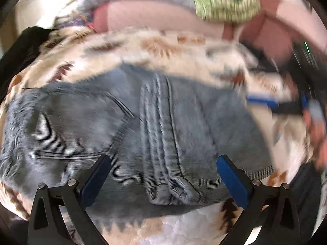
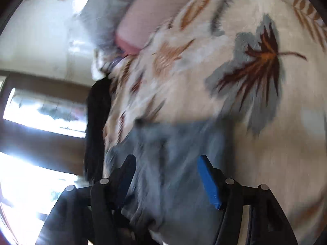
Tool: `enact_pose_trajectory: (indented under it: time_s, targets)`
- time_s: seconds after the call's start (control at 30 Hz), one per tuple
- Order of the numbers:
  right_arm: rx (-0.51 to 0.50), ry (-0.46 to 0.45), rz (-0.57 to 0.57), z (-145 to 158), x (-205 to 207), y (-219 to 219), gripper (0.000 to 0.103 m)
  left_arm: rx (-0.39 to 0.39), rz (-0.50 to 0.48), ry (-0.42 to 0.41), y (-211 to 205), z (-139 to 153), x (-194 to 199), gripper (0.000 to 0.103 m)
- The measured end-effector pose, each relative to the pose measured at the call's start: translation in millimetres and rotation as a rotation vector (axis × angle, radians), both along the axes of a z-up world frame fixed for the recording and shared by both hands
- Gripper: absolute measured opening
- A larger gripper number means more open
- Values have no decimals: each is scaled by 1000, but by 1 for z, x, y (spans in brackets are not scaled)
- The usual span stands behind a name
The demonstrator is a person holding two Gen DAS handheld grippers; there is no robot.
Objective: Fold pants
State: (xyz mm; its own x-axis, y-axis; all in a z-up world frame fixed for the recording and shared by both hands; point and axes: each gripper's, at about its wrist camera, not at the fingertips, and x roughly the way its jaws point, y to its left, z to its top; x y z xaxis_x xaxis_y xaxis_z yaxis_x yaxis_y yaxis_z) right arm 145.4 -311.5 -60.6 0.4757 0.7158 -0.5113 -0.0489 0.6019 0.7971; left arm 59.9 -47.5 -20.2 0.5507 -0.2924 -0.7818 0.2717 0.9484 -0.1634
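The pants are faded blue-grey denim, folded into a compact bundle lying flat on the leaf-patterned bed cover. A back pocket faces up on one side, and a thick stitched seam runs down the middle.

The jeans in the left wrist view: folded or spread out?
Folded. The jeans lie as a compact stack on the patterned blanket, with doubled leg hems piled across the pocket panel. How many folds, I cannot tell.
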Motion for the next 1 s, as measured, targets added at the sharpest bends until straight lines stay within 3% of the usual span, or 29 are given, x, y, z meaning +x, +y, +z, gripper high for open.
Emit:
enact_pose_trajectory:
  time_s: [0.1, 0.17, 0.2, 0.37, 0.47, 0.6, 0.83, 1.0]
  targets:
    - [-13, -27, 49, -7, -35, 16, 78, -102, 96, -62, 36, 20, -19, 103]
    - [-125, 69, 56, -34, -34, 22, 81, -190, 189, -65, 71, 25, -28, 103]
    - [-132, 100, 36, -45, -34, 19, 76, -224, 238, -64, 89, 25, -32, 103]
    - [-162, 13, 3, -7, -39, 23, 77, -427, 565, 3, 193, 6, -41, 103]
    - [-175, -42, 51, 19, -46, 45, 77, -540, 706, 72, 229, -15, -41, 103]
    - [-161, -75, 128, 32, -49, 88, 77, -618, 739, 127, 246, -31, -29, 103]
    - [-166, -66, 234, 33, -32, 159, 77, -748, 762, 152, 269, -45, -14, 102]
    - [-109, -38, 278, 28, -8, 198, 77, -781, 773, 140, 275, -49, -9, 95]
